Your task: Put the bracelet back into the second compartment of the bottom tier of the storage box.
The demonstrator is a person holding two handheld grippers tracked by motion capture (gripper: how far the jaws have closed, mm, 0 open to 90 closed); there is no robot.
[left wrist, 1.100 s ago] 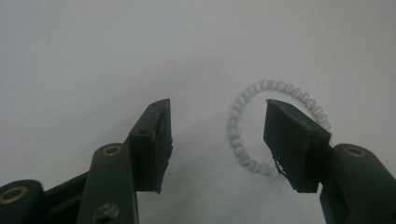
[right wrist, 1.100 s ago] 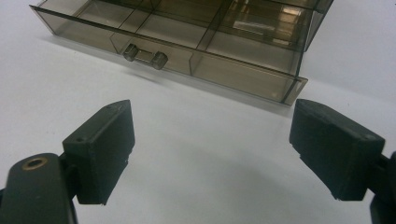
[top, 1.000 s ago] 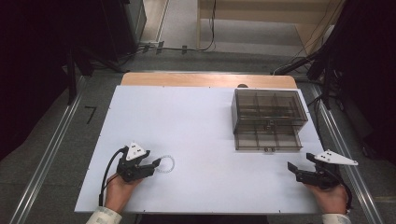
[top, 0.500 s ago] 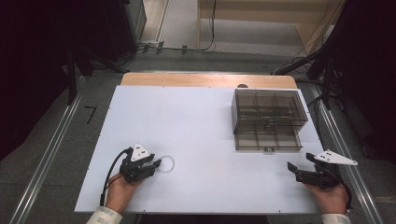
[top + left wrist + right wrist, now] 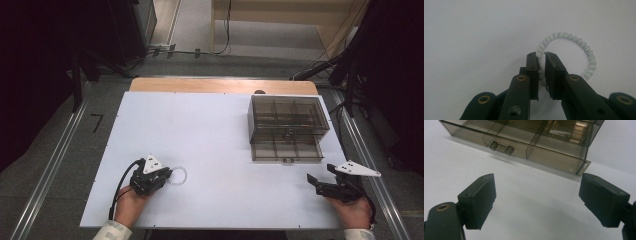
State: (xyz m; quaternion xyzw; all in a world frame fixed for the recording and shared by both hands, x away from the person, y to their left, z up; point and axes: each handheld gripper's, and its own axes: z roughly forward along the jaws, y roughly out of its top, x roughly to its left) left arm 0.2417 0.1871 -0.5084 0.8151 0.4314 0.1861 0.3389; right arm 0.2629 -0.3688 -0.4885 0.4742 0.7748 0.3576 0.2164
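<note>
The left gripper (image 5: 542, 58) is at the near left of the white surface (image 5: 210, 135), its jaws clenched on the near side of a pale bead bracelet (image 5: 574, 47) lying flat there. The right gripper (image 5: 537, 200) rests near the drawer box (image 5: 287, 127), jaws released wide.

Bare table (image 5: 220, 145) between claws; drawer box (image 5: 287, 127) blocks far right.

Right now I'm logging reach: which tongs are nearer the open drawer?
Right. The right tongs sit open just in front of the drawer, near its right end. The left tongs are far off to its left, shut on the bead bracelet.
</note>
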